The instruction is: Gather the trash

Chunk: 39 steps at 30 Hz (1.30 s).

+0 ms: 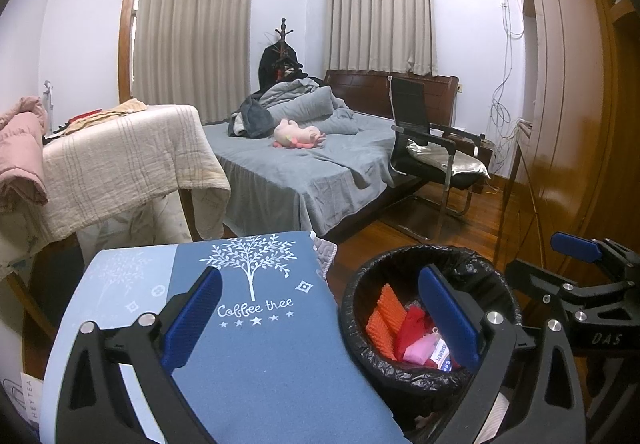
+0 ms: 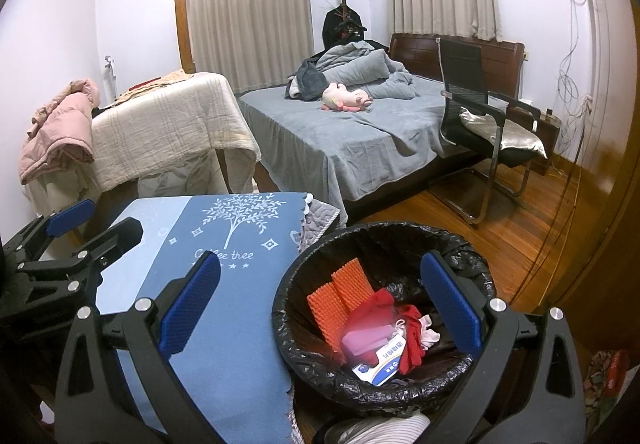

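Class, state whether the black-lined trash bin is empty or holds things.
Holds things: the trash bin contains orange ridged pieces and red items.

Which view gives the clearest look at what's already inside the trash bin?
The right wrist view: the trash bin sits nearly centred, its whole rim visible, with orange pieces, red items and a white-blue packet exposed. In the left wrist view one blue finger hides part of the bin's contents.
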Each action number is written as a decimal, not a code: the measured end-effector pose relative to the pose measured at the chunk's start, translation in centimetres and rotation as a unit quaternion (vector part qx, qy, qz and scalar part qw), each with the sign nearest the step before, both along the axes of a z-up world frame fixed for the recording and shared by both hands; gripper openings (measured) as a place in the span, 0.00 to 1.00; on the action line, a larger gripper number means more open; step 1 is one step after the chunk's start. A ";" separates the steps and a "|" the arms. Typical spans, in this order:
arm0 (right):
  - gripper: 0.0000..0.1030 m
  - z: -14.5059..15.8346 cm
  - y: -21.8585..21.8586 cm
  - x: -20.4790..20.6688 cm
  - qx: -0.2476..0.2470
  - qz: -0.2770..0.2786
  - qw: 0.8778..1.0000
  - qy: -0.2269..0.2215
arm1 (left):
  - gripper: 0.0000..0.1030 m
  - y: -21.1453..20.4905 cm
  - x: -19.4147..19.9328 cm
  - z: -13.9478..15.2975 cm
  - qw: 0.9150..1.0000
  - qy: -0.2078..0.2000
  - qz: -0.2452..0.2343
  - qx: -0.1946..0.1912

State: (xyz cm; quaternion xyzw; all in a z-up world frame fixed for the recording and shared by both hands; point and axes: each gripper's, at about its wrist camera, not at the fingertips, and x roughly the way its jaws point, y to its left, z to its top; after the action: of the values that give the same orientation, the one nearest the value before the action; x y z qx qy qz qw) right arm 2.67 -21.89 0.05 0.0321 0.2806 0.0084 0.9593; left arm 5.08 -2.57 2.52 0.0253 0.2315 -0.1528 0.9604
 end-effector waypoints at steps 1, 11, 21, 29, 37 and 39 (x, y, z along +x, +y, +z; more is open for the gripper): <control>0.95 0.0 0.0 0.0 0.000 0.000 1.000 0.000 | 0.94 0.0 0.0 0.0 1.000 0.000 0.000 0.000; 0.95 0.0 0.1 0.0 0.000 0.000 1.000 0.000 | 0.94 0.0 0.0 0.1 1.000 0.000 0.000 0.000; 0.95 -0.1 0.1 0.0 0.001 0.000 1.000 0.000 | 0.94 0.0 0.1 0.1 1.000 0.001 0.000 0.000; 0.95 -0.1 0.2 0.0 0.000 0.000 1.000 0.000 | 0.94 0.1 -0.1 0.0 1.000 0.001 0.000 0.000; 0.95 -0.1 0.1 0.0 0.000 0.000 1.000 0.000 | 0.94 0.2 -0.1 0.0 1.000 0.002 0.000 0.000; 0.95 -0.1 0.1 0.0 0.000 0.000 1.000 0.000 | 0.94 0.3 -0.1 0.0 1.000 0.002 0.000 0.000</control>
State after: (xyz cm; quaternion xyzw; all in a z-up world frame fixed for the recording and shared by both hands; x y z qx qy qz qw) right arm 2.63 -21.82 -0.09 0.0325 0.2805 0.0081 0.9593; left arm 4.99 -2.32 2.50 0.0249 0.2336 -0.1531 0.9599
